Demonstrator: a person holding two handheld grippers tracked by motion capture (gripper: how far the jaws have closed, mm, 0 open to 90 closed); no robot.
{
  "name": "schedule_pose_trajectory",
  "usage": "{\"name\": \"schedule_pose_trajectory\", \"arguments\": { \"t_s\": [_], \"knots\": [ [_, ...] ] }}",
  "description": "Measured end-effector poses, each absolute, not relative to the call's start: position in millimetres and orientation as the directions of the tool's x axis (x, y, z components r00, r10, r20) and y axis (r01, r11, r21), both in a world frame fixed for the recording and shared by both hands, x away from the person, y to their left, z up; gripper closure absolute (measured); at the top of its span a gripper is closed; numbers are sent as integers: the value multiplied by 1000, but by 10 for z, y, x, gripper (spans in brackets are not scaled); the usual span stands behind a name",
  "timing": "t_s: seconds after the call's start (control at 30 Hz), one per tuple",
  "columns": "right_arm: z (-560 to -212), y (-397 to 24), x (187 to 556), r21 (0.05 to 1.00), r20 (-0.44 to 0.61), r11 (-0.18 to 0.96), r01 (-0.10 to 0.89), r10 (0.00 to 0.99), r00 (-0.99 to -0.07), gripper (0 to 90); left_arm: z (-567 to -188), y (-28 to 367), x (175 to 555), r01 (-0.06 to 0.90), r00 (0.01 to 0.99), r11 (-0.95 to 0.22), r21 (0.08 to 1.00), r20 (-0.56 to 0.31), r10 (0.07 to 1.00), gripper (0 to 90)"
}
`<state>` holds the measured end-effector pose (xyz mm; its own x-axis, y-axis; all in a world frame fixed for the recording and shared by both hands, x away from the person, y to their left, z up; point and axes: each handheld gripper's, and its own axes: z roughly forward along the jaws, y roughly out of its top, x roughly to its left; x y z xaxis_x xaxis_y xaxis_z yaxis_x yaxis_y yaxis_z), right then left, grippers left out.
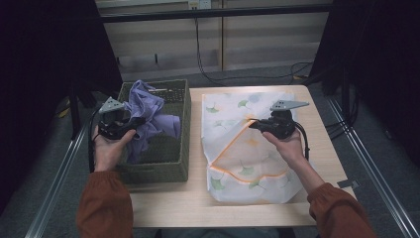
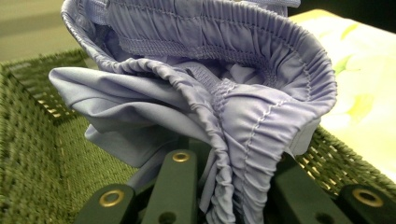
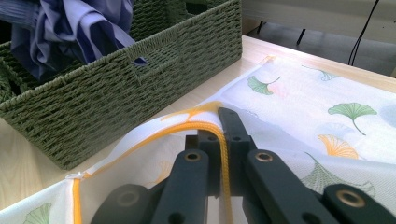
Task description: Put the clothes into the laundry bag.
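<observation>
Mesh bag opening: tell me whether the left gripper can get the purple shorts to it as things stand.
Probably yes. The left gripper holds the purple shorts lifted over the basket, while the right gripper pinches the mesh bag by its orange edge, raised. Only the basket's wall lies between.

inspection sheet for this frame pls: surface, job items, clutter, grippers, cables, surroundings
Surface: light wooden table, bare along its near edge.
Job's things: lilac garment with an elastic waistband, lifted partly out of the green woven basket; white mesh bag with leaf print and an orange zipper edge, lying flat on the table beside the basket.
Clutter: nothing seen.
Grippers: left gripper shut on the garment's gathered waistband over the basket; right gripper shut on the bag's orange edge, holding it raised.
Cables: black cable trailing from the right gripper; black cables on the floor behind the table.
Surroundings: dark curtains both sides, pale panelled wall behind.
</observation>
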<state>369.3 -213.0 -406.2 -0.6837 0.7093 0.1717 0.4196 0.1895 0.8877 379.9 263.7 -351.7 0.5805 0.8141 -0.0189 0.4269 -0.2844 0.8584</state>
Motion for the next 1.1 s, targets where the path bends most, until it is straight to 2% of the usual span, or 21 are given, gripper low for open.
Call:
{"name": "schedule_pose_trajectory", "arguments": {
  "t_s": [0.43,1.1],
  "knots": [
    [-4056,-2129,3688,889,171,187,417,711,-682,893,-3327,2628,3671,345,593,-238,908,-15,805,818],
    [-4058,-2116,3684,891,167,191,412,706,-688,894,-3133,2650,3518,275,613,-196,941,-15,790,817]
  ]
}}
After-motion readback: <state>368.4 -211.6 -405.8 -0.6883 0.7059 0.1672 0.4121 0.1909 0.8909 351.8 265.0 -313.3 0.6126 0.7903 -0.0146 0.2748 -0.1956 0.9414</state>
